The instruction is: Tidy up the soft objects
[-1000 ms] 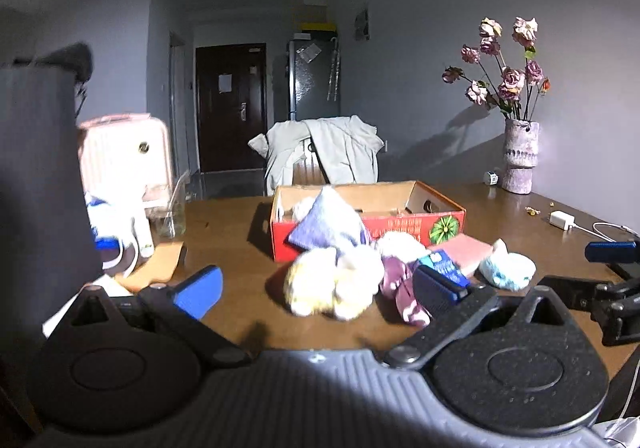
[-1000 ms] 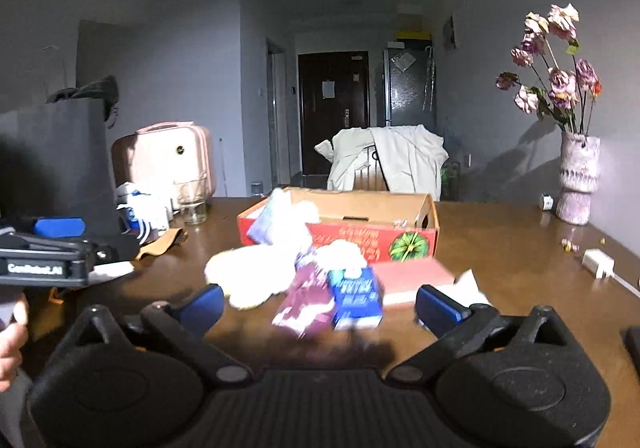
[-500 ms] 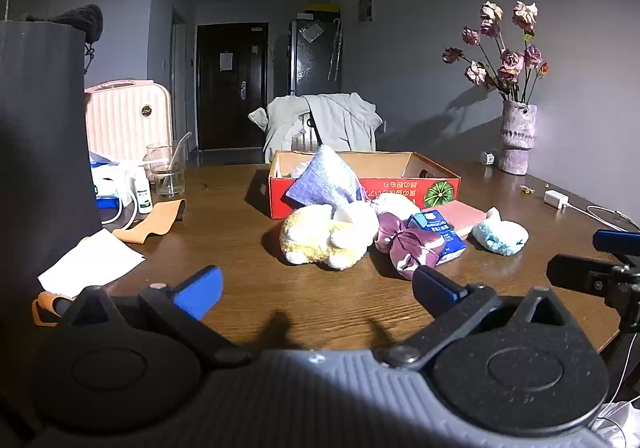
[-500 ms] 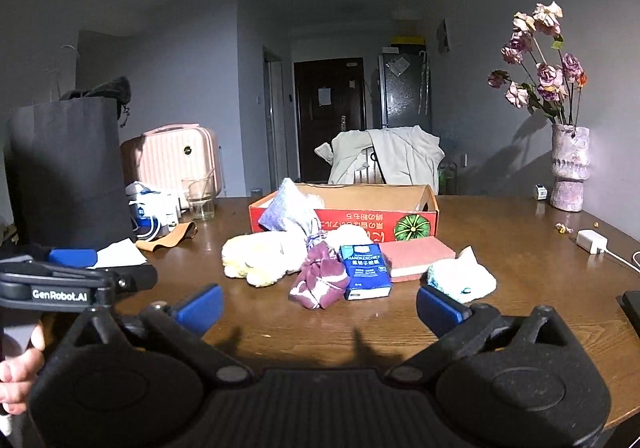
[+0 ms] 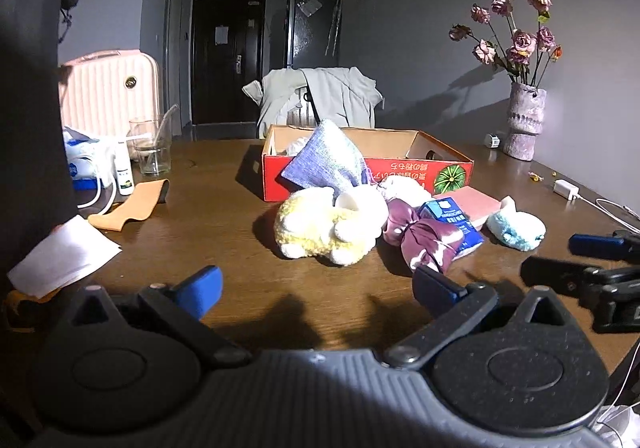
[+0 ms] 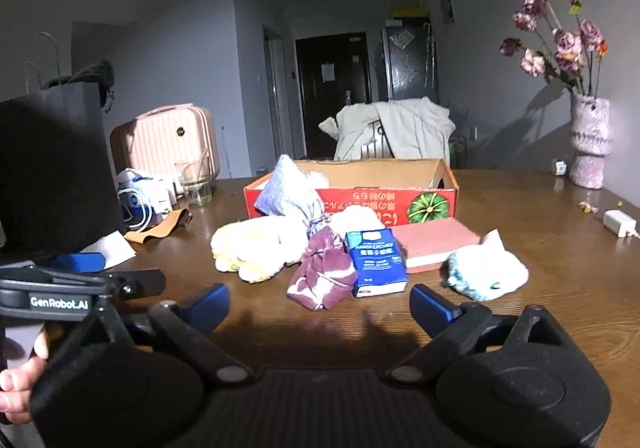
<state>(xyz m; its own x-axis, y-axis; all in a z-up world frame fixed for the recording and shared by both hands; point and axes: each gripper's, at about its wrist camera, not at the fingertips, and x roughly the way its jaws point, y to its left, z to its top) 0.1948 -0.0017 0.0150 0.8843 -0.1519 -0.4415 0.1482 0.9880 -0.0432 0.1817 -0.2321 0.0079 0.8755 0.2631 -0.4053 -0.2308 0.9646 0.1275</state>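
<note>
1. Both hand-held grippers sit low over the near edge of the tabletop (image 5: 224,215), pointing at a cluster of soft things in front of a red cardboard box (image 6: 400,201).
2. The left hand-held gripper (image 5: 316,284) is spread wide with nothing between its fingers; the yellow-and-white plush toy (image 5: 328,228) lies straight ahead of it, apart from the tips, its long axis running left to right.
3. The right hand-held gripper (image 6: 320,304) has its jaws closing, though they are wide and empty; the purple satin pouch (image 6: 324,274) lies just ahead, between its fingers' lines and not touched.
4. By my reading, the left hand is nearer the plush and the right is nearer the pouch and the pale blue plush (image 6: 486,274) off to its right.
5. A lavender knitted cloth (image 5: 324,161) drapes over the box's front wall; something white (image 5: 298,145) shows inside, the rest of the interior looks bare.
6. A blue tissue pack (image 6: 376,262) and a pink pad (image 6: 434,242) lie beside the pouch.
</note>
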